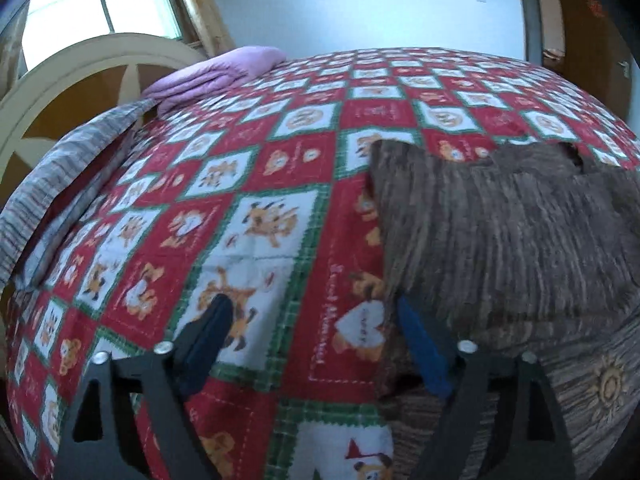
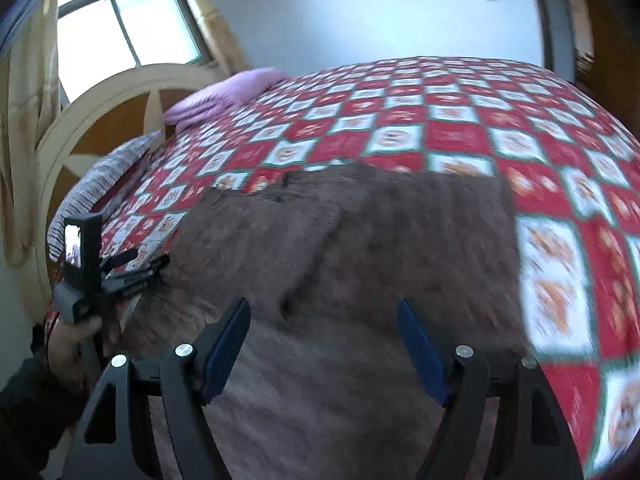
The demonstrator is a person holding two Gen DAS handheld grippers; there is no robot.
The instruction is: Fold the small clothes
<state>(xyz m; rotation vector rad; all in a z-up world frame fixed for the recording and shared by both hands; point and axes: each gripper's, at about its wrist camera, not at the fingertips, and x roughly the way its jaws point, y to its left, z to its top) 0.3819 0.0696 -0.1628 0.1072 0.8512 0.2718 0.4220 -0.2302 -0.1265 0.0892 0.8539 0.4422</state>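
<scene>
A brown wood-grain patterned garment (image 1: 500, 240) lies flat on the bed, part of it doubled over, with a sun-like motif near its lower right. My left gripper (image 1: 314, 308) is open at the garment's left edge: its right finger (image 1: 420, 344) is against the cloth and its left finger is over bare bedcover. In the right wrist view the same garment (image 2: 360, 260) fills the middle, blurred. My right gripper (image 2: 323, 306) hangs open just above it, nothing pinched. The left gripper (image 2: 156, 264), held by a hand, shows at the garment's left side.
The bed wears a red, white and green patchwork cover (image 1: 260, 168). A folded purple blanket (image 1: 216, 72) and a grey striped pillow (image 1: 60, 176) lie by the cream headboard (image 1: 80, 60). A window (image 2: 120, 20) is behind and a door (image 1: 580, 40) at the far right.
</scene>
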